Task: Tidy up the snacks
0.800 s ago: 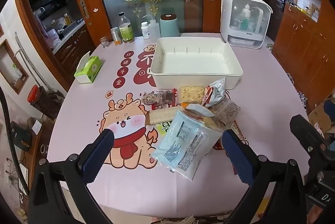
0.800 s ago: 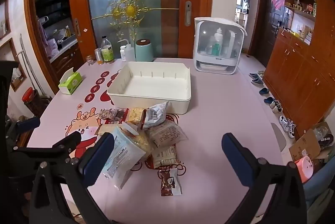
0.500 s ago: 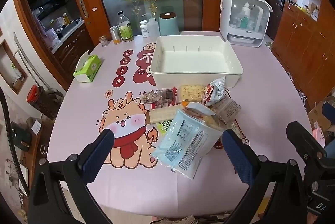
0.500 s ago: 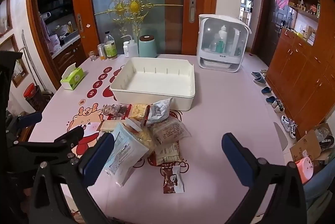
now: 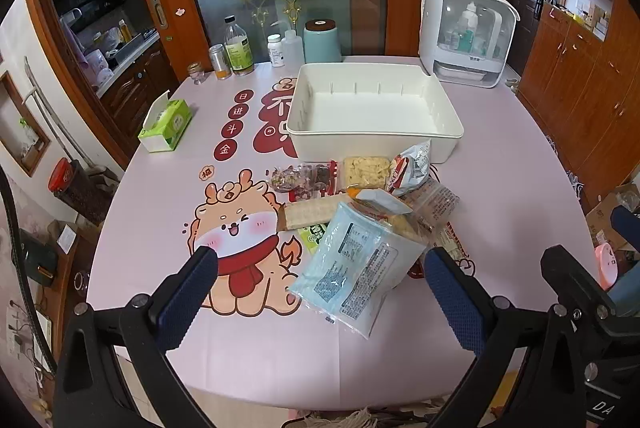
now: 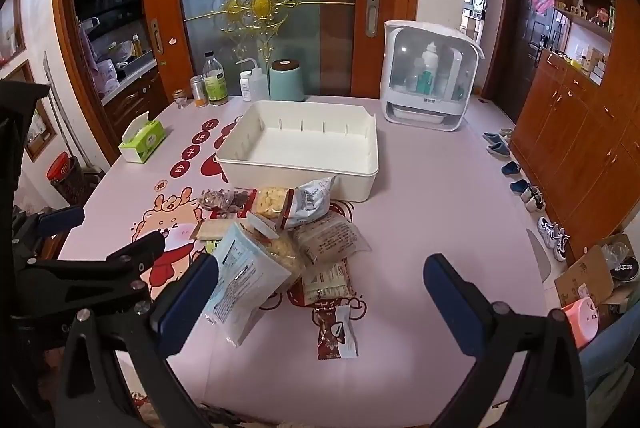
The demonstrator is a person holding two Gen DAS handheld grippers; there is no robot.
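Observation:
A pile of snack packets lies on the pink table in front of an empty white bin. The largest is a light blue packet nearest me; it also shows in the right wrist view. A small dark red packet lies apart at the front. The bin also shows in the right wrist view. My left gripper is open and empty, above the table's near edge, in front of the blue packet. My right gripper is open and empty, above the small red packet.
A green tissue box sits at the table's left. Bottles and a teal canister stand along the far edge. A white cabinet appliance stands at the back right. Shoes and a cardboard box lie on the floor to the right.
Both grippers have shifted slightly; the right view has drawn a little closer to the table. Nothing on the table has moved.

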